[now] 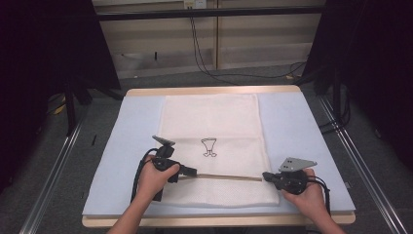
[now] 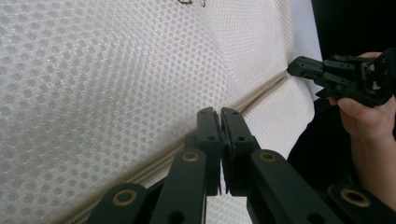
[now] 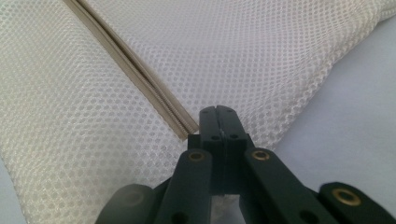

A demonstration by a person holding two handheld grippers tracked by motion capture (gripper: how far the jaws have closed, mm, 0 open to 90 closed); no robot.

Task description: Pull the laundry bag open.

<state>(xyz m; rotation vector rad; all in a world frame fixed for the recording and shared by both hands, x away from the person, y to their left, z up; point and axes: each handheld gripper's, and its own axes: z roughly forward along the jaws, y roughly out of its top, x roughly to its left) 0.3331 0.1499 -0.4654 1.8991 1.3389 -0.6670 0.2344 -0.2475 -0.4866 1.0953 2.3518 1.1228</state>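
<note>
Mesh laundry bag (image 1: 214, 122), cream-white, lay flat and lengthwise on a pale blue padded mat (image 1: 297, 126) that covered the table (image 1: 214, 90), its zipped end nearest the person. Fabric: fine honeycomb net, soft and limp, slightly puckered near the closure. A small black line drawing (image 1: 209, 147) was printed near the middle.

Zipper (image 1: 229, 176): beige tape with a close-set coil, running across the bag's width just short of its near edge. It appeared drawn closed along the visible length.

Left gripper (image 1: 191, 171): jaws together, tips at the zipper line toward its left end, probably pinching the slider or its pull, though the piece itself was hidden between the black pads.

Right gripper (image 1: 266, 175): jaws together at the zipper's right end, where the tape stopped at the bag's side seam; whether it nipped fabric could not be told.

Placement judged purposeful: one hand (image 1: 155, 179) stationed at each end, so that one could anchor the limp net while the other drew the slider along; unbraced, such cloth would bunch and drag.
</note>
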